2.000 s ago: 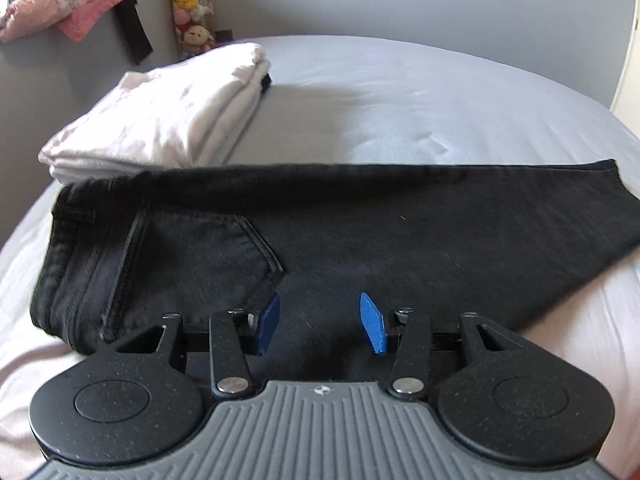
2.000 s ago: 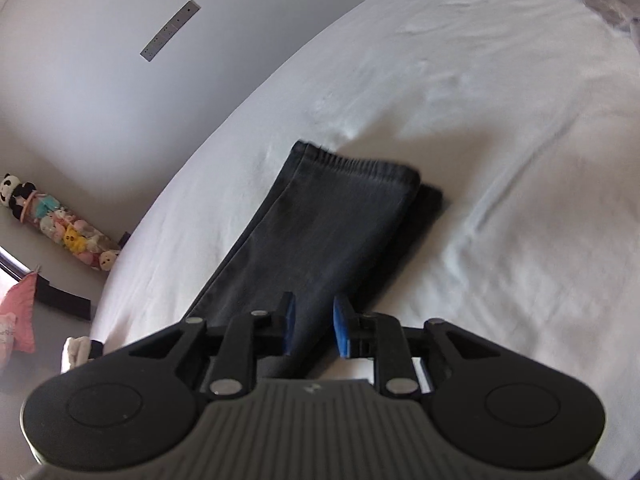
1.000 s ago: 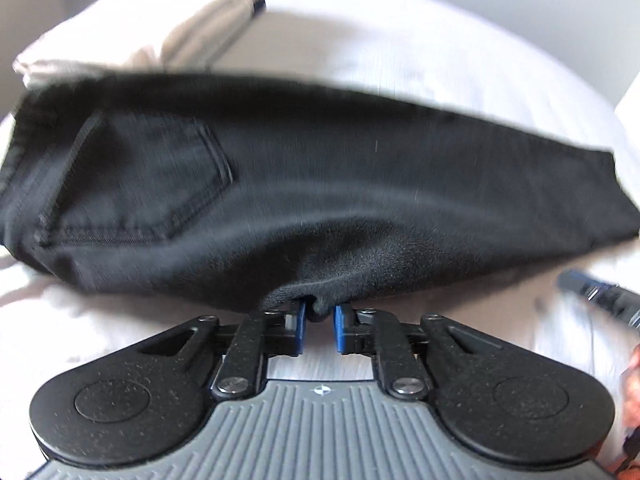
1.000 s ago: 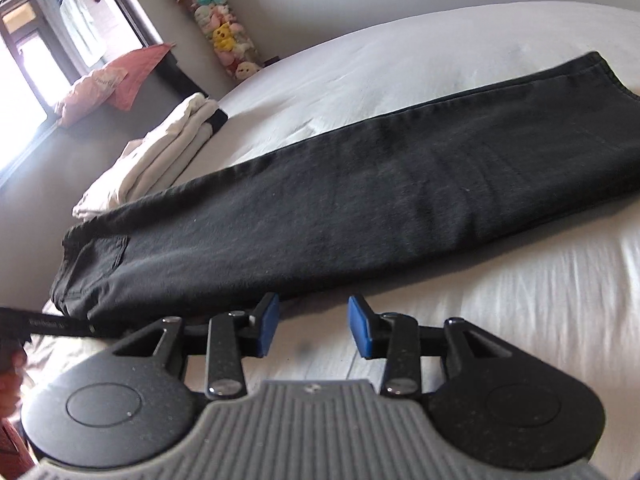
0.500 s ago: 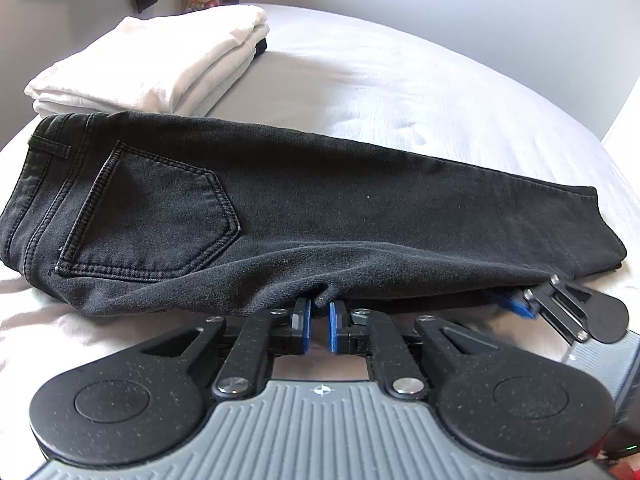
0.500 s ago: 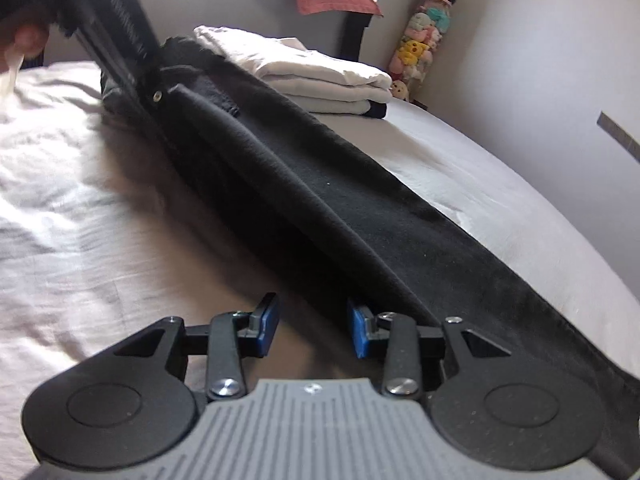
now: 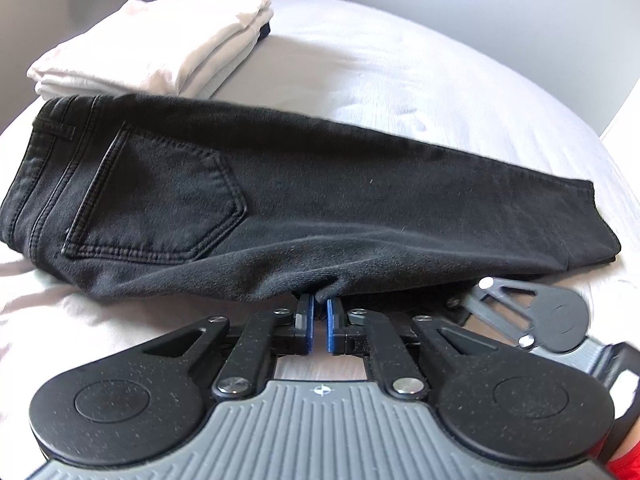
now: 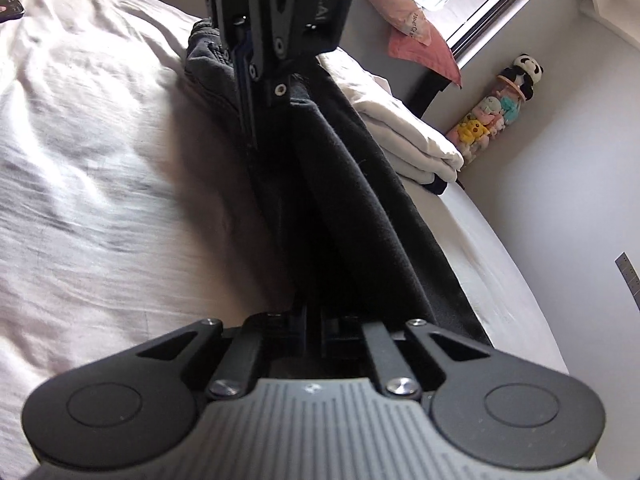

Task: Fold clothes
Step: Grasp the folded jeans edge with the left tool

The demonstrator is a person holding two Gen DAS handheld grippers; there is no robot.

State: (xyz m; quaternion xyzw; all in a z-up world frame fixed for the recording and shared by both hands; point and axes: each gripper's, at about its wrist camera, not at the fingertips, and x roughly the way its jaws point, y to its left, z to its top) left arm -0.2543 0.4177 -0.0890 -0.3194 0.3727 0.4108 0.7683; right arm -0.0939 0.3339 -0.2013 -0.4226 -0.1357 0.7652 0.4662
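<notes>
The black jeans (image 7: 320, 200) lie folded lengthwise along the near edge of the bed (image 7: 440, 80), waistband toward the left end and hems toward the right, with a stack of folded white clothes (image 7: 160, 44) just behind the waistband.

The left gripper (image 7: 319, 316) has its blue pads drawn nearly together on a small pinch of the near edge, roughly below the back pocket. The right gripper (image 8: 314, 330) is closed down too, on the same long edge farther toward the hems; in its own view dark fabric runs straight into the narrow gap, though the pads sit in shadow there (the left wrist view shows it lying side-on against the cloth).

Judging by the look, this is thick, soft denim: heavier than the white pieces, limp across its length, not slippery and in no way fragile. Two doubled legs make a bulky edge, so a pinch may catch only the top layer and let the lower leg slide out. Taking both layers at once, at the seam edge, with the holds set well apart, should keep the cloth from sagging between them when lifted.
</notes>
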